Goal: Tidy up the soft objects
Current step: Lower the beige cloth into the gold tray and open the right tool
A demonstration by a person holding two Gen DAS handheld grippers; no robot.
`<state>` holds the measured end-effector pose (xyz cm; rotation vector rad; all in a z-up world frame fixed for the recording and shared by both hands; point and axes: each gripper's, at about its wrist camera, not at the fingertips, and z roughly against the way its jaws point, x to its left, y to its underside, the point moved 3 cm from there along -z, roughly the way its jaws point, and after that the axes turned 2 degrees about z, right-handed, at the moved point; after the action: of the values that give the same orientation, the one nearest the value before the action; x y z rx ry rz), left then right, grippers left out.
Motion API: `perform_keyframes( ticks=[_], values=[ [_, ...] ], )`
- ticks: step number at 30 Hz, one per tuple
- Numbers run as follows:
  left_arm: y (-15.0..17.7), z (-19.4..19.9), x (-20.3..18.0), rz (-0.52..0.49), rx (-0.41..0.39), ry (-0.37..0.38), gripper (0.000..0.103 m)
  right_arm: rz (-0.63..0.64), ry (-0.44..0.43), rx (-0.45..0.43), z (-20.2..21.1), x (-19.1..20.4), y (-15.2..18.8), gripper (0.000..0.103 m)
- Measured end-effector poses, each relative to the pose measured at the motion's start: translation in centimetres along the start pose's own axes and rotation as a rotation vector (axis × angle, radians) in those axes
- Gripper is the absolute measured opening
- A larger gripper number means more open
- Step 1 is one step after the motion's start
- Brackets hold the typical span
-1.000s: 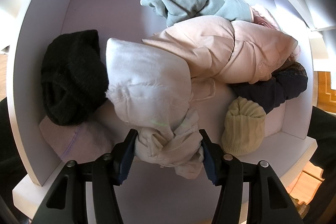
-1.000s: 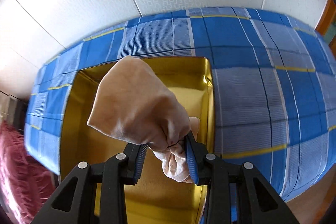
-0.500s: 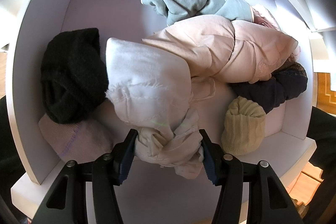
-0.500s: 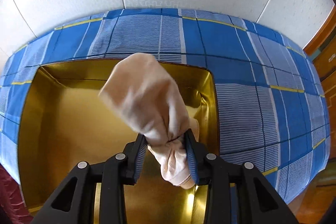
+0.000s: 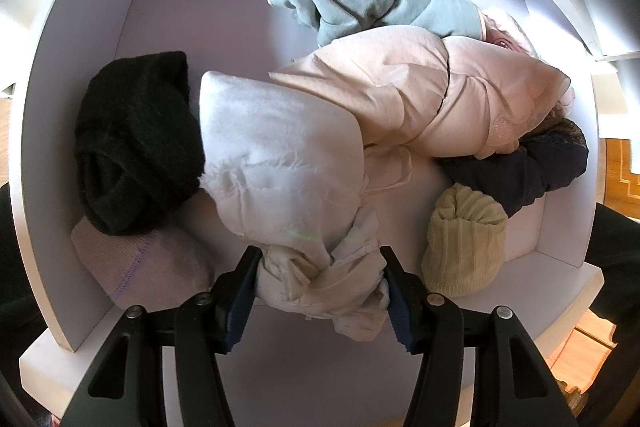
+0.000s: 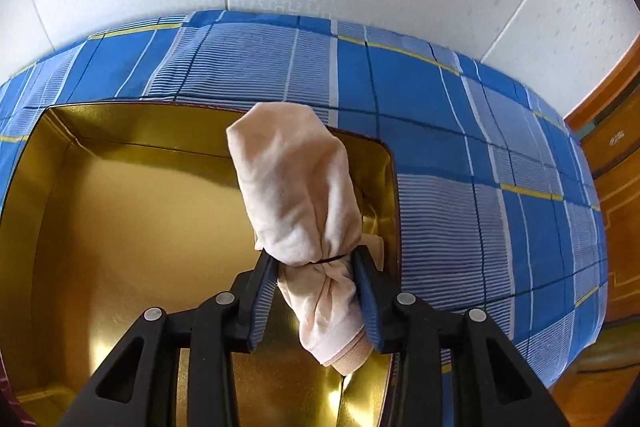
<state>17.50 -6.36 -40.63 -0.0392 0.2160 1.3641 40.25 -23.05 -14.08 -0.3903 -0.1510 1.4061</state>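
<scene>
While no writing shows, right tongs [image 6: 316,263] pinch a peach cloth [image 6: 296,187].

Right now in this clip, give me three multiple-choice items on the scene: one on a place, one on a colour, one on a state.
1. Over what does the right gripper hold the peach bundle?
A. the gold tin
B. the white cubby
C. the wooden floor

2. What colour is the hat at the cubby's left side?
A. yellow
B. black
C. blue

3. What are the left gripper's fingers doing?
A. standing wide open with nothing between them
B. pressing on the yellow hat
C. pressing on the white bundle

Answers:
1. A: the tin's gold inside lies right under the bundle.
2. B: the dark knit hat lies against the left wall.
3. C: the bundle's knotted end is squeezed between both fingers.
</scene>
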Motion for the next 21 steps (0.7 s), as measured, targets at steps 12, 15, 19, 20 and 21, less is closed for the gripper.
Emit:
perform_keyframes(
  ticks=[12, 15, 19, 20, 21],
  values=[
    [0.0, -0.1, -0.1, 0.002, 0.000, -0.001, 0.059, 0.046, -0.017, -0.127, 4.4, -1.3, 1.9, 0.041],
    [-0.1, -0.1, -0.3, -0.003, -0.002, -0.002, 0.059, 0.070, -0.033, -0.153, 5.6, -1.4, 3.1, 0.041],
    [0.1, -0.1, -0.2, -0.007, -0.004, -0.001, 0.059, 0.061, -0.089, -0.179, 7.4, -2.2, 5.6, 0.041],
    [0.1, -0.1, -0.2, -0.007, -0.005, -0.001, 0.059, 0.057, -0.110, -0.183, 7.9, -2.4, 6.5, 0.041],
    [0.1, -0.1, -0.2, -0.008, -0.005, -0.001, 0.059, 0.058, -0.120, -0.186, 8.2, -2.6, 7.0, 0.041]
  ],
)
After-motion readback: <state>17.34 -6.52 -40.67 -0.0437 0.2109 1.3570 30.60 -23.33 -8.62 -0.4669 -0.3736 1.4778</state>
